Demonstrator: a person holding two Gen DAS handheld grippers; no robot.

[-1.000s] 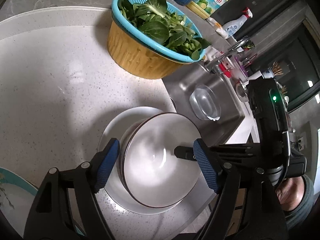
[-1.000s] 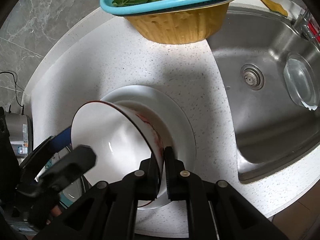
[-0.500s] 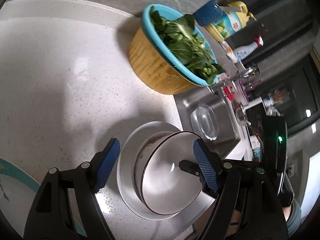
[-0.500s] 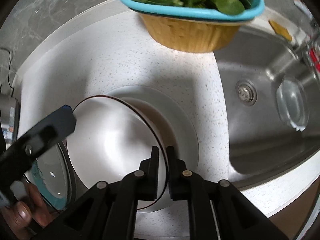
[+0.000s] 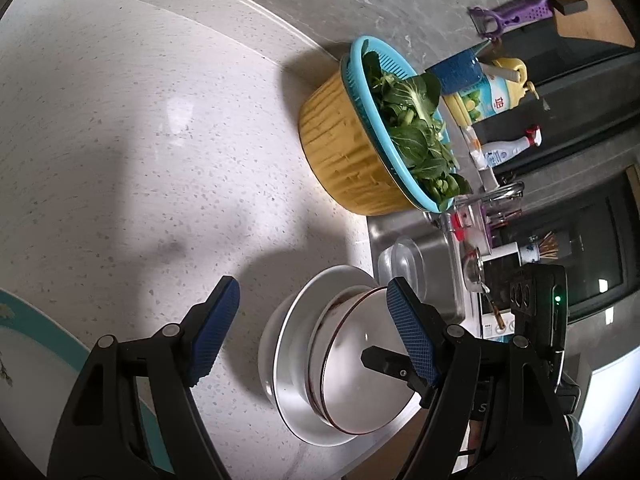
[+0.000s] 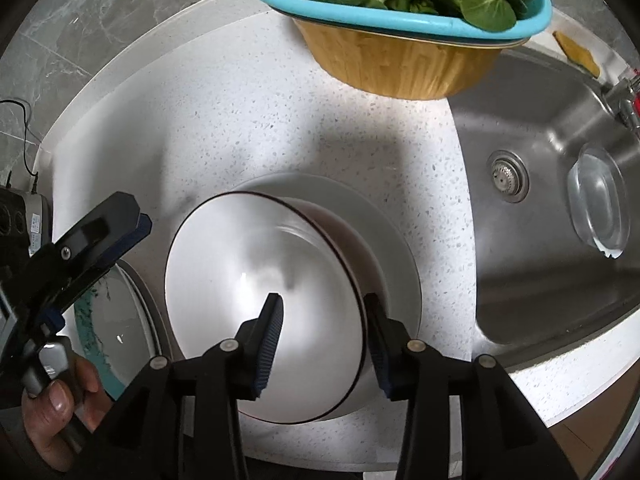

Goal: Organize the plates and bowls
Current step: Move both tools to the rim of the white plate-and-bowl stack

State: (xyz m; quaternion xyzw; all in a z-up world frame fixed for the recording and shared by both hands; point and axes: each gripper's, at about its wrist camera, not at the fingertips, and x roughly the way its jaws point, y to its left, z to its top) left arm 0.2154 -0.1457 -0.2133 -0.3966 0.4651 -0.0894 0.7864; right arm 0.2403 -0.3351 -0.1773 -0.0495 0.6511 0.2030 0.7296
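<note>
A white bowl with a dark red rim (image 6: 256, 280) sits on a white plate (image 6: 400, 256) on the speckled counter; both show in the left wrist view, the bowl (image 5: 360, 364) on the plate (image 5: 292, 344). My right gripper (image 6: 324, 332) is open, its jaws either side of the bowl's near rim, not touching it. My left gripper (image 5: 312, 328) is open and empty, above the counter left of the bowl. A teal-rimmed plate (image 5: 40, 364) lies at the far left, also in the right wrist view (image 6: 108, 328).
A yellow basin with a blue colander of greens (image 6: 400, 28) stands behind the plate. The steel sink (image 6: 532, 184) lies to the right with a clear glass lid (image 6: 600, 204) in it. Bottles (image 5: 492, 92) stand by the tap. The counter's front edge is close.
My right gripper has opened and let go of the bowl's rim; the bowl now rests level on the white plate. My left gripper has drawn back and to the left.
</note>
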